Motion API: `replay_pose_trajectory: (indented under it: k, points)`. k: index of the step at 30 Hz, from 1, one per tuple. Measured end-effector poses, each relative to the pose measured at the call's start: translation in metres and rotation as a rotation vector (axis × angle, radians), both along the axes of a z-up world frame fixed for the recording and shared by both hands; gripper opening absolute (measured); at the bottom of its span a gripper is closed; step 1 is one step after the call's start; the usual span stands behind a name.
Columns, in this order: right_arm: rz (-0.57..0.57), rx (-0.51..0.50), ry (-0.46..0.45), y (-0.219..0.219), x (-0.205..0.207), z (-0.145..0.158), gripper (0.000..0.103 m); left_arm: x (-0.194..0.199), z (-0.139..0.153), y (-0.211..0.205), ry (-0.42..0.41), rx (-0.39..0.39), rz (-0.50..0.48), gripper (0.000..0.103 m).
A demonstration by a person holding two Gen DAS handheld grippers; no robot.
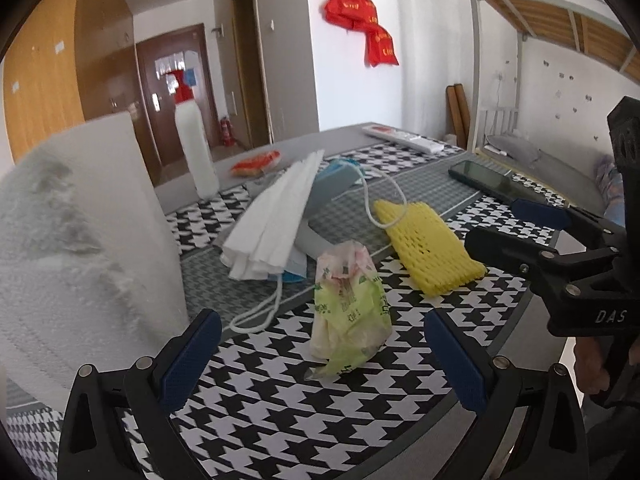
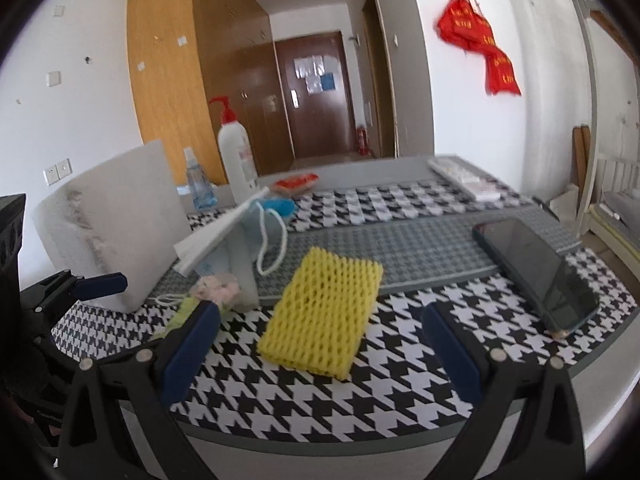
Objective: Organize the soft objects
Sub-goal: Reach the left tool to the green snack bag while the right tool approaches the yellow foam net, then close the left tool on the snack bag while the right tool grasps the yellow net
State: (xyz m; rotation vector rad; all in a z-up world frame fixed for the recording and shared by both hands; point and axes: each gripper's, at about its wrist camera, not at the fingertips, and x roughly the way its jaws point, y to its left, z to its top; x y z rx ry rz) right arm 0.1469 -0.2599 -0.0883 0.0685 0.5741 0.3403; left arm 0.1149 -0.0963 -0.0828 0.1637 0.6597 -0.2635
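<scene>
The table (image 2: pixel 400 432) is covered by a black-and-white houndstooth cloth (image 2: pixel 304 396) with a grey band across its middle. Directly on it lie a yellow foam fruit net (image 2: pixel 324 312), a crumpled plastic bag (image 1: pixel 350 312), face masks (image 1: pixel 272 224), a white foam block (image 2: pixel 116 224), a smartphone (image 2: pixel 536 268), a white pump bottle (image 2: pixel 236 160), a small spray bottle (image 2: pixel 198 184), an orange packet (image 2: pixel 297 181) and a white power strip (image 2: pixel 464 179).

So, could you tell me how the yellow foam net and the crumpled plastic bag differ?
The yellow foam net lies flat, a tidy mesh rectangle; the plastic bag stands bunched up. The net is opaque, single-coloured; the bag is translucent green with print. Both rest ungripped on the houndstooth tablecloth.
</scene>
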Motion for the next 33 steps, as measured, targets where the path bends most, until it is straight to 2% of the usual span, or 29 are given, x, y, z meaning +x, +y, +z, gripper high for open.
replay_pose_trajectory:
  k: [5,7,18,21,23,25,28,33]
  points:
    - [0.002,-0.009,0.021,-0.002,0.005,-0.003,0.102,0.01,-0.007,-0.004,0.036,0.006,-0.002,0.091]
    - [0.012,-0.013,0.02,-0.002,0.005,-0.004,0.102,0.014,-0.009,-0.005,0.062,-0.003,-0.006,0.082]
    - [0.056,-0.004,0.049,0.003,0.012,-0.01,0.102,0.03,-0.017,-0.01,0.142,0.004,-0.003,0.067]
    - [0.069,-0.016,0.059,0.009,0.013,-0.012,0.101,0.037,-0.021,-0.01,0.181,0.004,-0.001,0.056]
    - [0.074,-0.039,0.064,0.014,0.013,-0.013,0.097,0.038,-0.02,-0.01,0.186,-0.006,-0.006,0.052]
    - [0.075,-0.069,0.067,0.018,0.013,-0.014,0.093,0.037,-0.02,-0.01,0.181,-0.005,-0.009,0.039]
    - [0.071,-0.089,0.092,0.021,0.016,-0.017,0.084,0.036,-0.019,-0.009,0.177,-0.011,-0.008,0.032]
    - [0.053,-0.116,0.111,0.023,0.019,-0.017,0.075,0.029,-0.013,-0.001,0.145,-0.032,-0.009,0.028]
